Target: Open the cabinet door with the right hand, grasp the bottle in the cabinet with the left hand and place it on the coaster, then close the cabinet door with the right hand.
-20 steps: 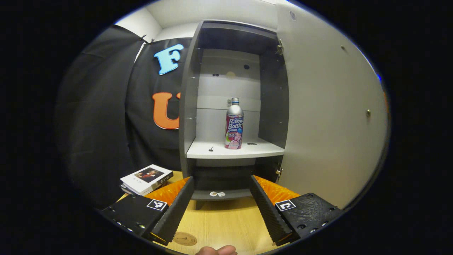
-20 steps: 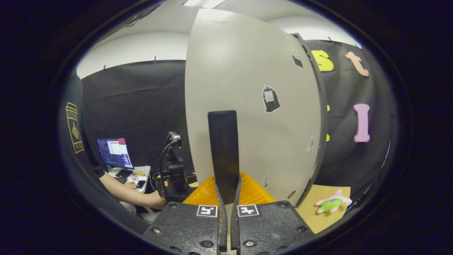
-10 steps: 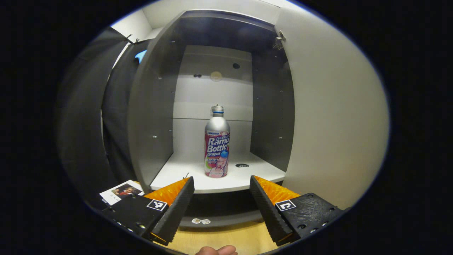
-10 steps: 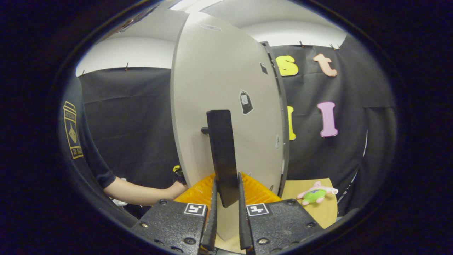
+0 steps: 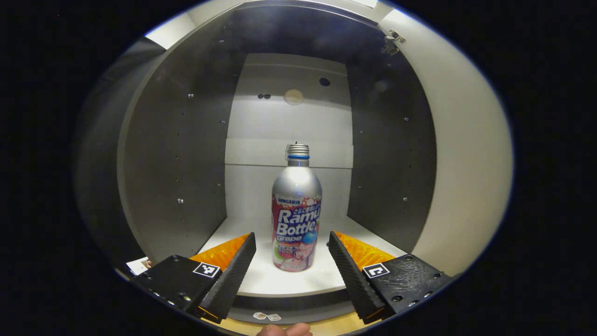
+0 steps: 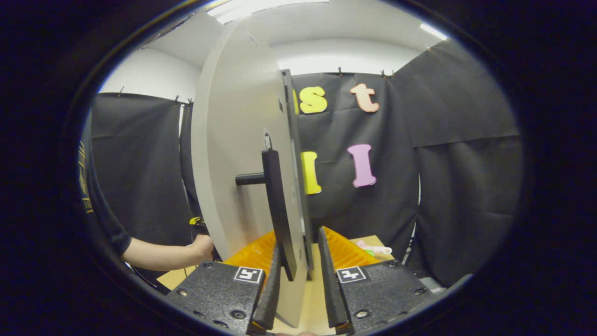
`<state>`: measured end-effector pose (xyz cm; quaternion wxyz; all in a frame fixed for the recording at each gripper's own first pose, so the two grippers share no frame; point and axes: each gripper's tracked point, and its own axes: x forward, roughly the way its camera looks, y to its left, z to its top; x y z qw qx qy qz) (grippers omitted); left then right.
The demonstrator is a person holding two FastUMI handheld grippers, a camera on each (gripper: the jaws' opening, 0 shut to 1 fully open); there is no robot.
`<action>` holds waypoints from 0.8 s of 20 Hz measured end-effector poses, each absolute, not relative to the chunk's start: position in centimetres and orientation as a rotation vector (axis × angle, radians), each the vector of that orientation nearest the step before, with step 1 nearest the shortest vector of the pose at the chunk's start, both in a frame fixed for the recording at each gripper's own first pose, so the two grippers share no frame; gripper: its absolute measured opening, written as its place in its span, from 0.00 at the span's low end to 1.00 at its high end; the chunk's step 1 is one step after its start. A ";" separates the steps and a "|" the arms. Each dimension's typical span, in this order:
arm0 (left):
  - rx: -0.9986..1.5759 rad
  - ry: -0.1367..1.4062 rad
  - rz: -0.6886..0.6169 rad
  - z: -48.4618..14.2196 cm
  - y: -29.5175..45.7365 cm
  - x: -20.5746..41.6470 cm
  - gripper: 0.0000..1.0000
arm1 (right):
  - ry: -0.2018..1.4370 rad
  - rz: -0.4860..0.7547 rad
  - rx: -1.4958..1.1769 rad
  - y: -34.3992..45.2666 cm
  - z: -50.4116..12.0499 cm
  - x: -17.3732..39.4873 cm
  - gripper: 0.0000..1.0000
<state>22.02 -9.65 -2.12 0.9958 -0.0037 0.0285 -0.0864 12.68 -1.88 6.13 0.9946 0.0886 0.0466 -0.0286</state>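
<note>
A silver bottle (image 5: 297, 214) with a pink and white label stands upright on the white shelf (image 5: 242, 275) inside the open cabinet. My left gripper (image 5: 292, 238) is open. Its fingertips reach just past the shelf's front edge on either side of the bottle's lower part, with a gap on each side. In the right gripper view the cabinet door (image 6: 233, 154) appears nearly edge-on, with its dark bar handle (image 6: 276, 205) standing out from it. My right gripper (image 6: 299, 240) is open around the handle's lower end: the left finger is close to the handle and the right finger stands apart.
The inner face of the open door (image 5: 466, 163) walls off the right of the left gripper view. A person's forearm (image 6: 163, 254) reaches in behind the door. A small plush toy (image 6: 373, 249) lies on the wooden table (image 6: 312, 298). A book corner (image 5: 137, 266) lies left of the cabinet.
My left gripper has moved forward to the shelf, and its fingers now flank the bottle. My right gripper has opened off the handle, and the door now appears more edge-on.
</note>
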 end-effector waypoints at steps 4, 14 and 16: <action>0.030 0.055 -0.145 -2.2 -10.3 24.3 0.95 | 0.073 -0.078 0.173 -3.1 6.2 12.7 0.70; 0.072 0.059 -0.116 -2.4 -12.4 26.3 0.96 | 0.092 -0.073 0.160 -4.1 6.0 12.8 0.83; 0.081 0.047 -0.101 -1.9 -12.4 25.8 0.95 | 0.096 -0.076 0.156 -4.3 6.0 12.8 0.83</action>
